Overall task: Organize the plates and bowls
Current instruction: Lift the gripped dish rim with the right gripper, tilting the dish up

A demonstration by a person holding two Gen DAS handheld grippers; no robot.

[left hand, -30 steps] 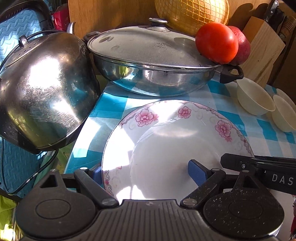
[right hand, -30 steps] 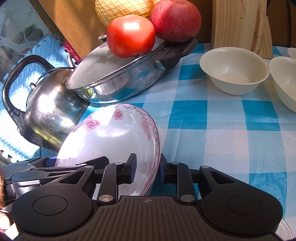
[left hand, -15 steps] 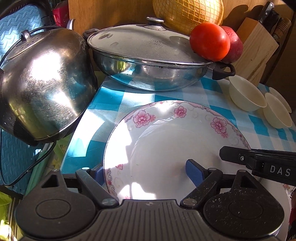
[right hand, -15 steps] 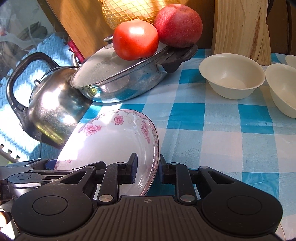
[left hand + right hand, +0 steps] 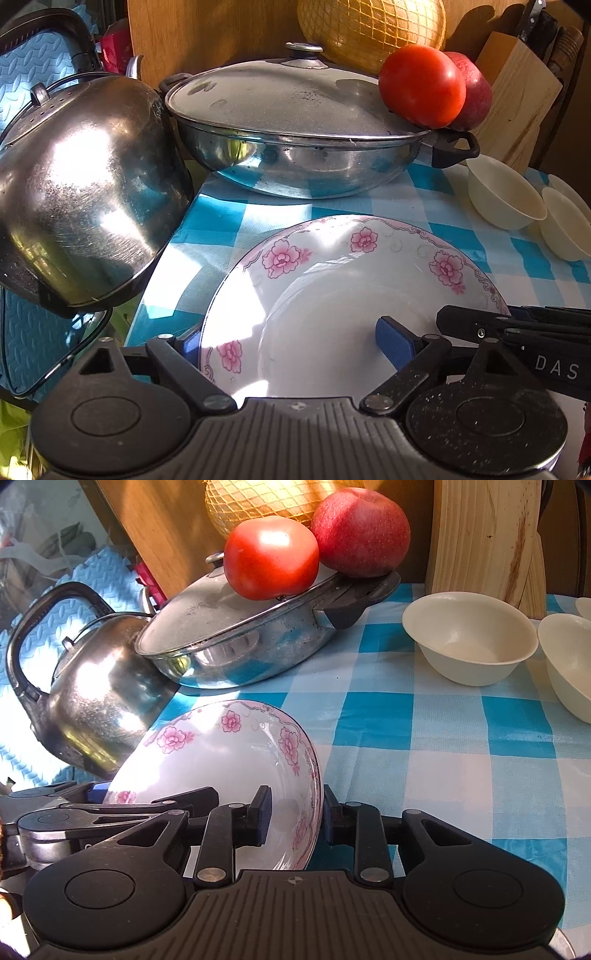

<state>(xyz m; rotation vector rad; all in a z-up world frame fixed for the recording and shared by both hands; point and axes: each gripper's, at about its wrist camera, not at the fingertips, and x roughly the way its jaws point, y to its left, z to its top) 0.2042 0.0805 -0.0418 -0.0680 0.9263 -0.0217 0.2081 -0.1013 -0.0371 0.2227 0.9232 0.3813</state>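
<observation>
The right gripper (image 5: 293, 814) sits at the bottom centre of its frame, its two pads set either side of the rim of the flowered plate (image 5: 229, 760). Whether they pinch the rim or merely straddle it I cannot tell, as a sliver of gap shows on the inner side. The left gripper (image 5: 291, 343) spans the same plate (image 5: 351, 295) much wider: one blue pad lies inside the bowl of the plate, the other peeps out behind the near-left rim, so it looks spread around the edge rather than clamped, and its hold is unclear too. The plate is tilted, raised on its near side above the checked tabletop (image 5: 424, 746), probably so both tools can share its weight while it is carried.

Beyond it, at the left of the frame, a steel kettle (image 5: 96, 694) stands beside a lidded pan (image 5: 236, 642); a tomato (image 5: 271, 557) and an apple (image 5: 360, 531) rest on the pan's lid and handle.

At the right, two cream bowls (image 5: 469, 638) stand close together, both empty, which looks a likely spot for gathering the crockery. The plate also holds nothing.
</observation>
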